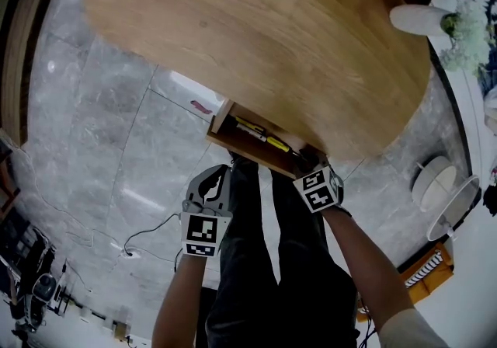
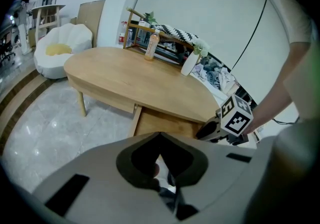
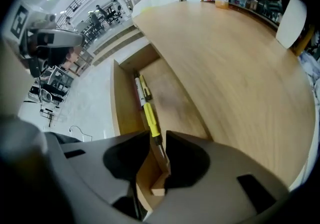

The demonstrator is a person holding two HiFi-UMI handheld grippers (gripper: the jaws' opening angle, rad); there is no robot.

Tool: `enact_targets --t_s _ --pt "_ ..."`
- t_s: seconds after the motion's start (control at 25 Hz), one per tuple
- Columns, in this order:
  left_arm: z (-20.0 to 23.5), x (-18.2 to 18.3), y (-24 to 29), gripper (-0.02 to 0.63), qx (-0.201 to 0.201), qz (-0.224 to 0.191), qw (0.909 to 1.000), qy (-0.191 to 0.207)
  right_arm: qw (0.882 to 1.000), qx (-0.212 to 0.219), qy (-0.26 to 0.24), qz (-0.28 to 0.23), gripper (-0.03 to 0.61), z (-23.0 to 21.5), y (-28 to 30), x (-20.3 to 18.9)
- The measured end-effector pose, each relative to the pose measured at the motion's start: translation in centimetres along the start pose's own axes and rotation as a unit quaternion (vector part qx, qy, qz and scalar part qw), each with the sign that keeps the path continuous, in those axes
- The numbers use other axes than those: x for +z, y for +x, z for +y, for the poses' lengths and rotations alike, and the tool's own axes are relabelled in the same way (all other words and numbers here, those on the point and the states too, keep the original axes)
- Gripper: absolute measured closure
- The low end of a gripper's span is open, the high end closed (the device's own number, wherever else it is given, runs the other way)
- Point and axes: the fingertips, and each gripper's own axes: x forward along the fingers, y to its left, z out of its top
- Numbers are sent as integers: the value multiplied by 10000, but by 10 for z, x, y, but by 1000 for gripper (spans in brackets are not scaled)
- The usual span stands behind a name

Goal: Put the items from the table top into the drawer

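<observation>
Table top (image 1: 256,36): oval, light wood, bare on my side, with only a white vase (image 1: 415,19) of flowers at the far edge. The drawer (image 1: 220,130) stands pulled out under the near edge and already holds the task's things. My left gripper (image 2: 160,140) is back from it, fingers fully closed on nothing. My right gripper (image 3: 157,140) is tipped steeply down at the drawer's front corner, fingers a narrow gap apart and clamping nothing I can see. Inside, along one wall, lie a yellow pen (image 3: 150,118) and, beyond it, a white marker (image 3: 139,93). The yellow one's dark end runs toward my right gap, contact unclear. I judge closing comes next: push the front squarely, stay clear of that pen tip, keep the drawer level. No brand or label is legible; the cubes carry only black-and-white patterns.
</observation>
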Motion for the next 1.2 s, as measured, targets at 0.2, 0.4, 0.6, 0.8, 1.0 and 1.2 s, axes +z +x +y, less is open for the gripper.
enact_targets --t_s 0.2,0.4,0.6,0.8,1.0,1.2 --pt "-7 26 -32 594 2 -88 10000 47 9990 132 21 -435 465 10 -51 13" --pt "-20 63 -83 594 20 -199 9998 48 9949 53 77 -1003 479 20 -140 37" --pt "-22 122 -119 594 2 -520 9976 463 9843 -218 163 -1744 488 17 -218 81" --pt "-40 164 -178 594 -43 -702 9955 631 9767 -498 145 -2081 497 34 -305 87" --pt "-53 186 -237 594 -157 -786 9940 740 9669 -723 360 -2420 514 55 -374 74" --pt "-68 190 -277 594 -316 -823 9918 920 9505 -853 697 -2905 543 71 -442 55"
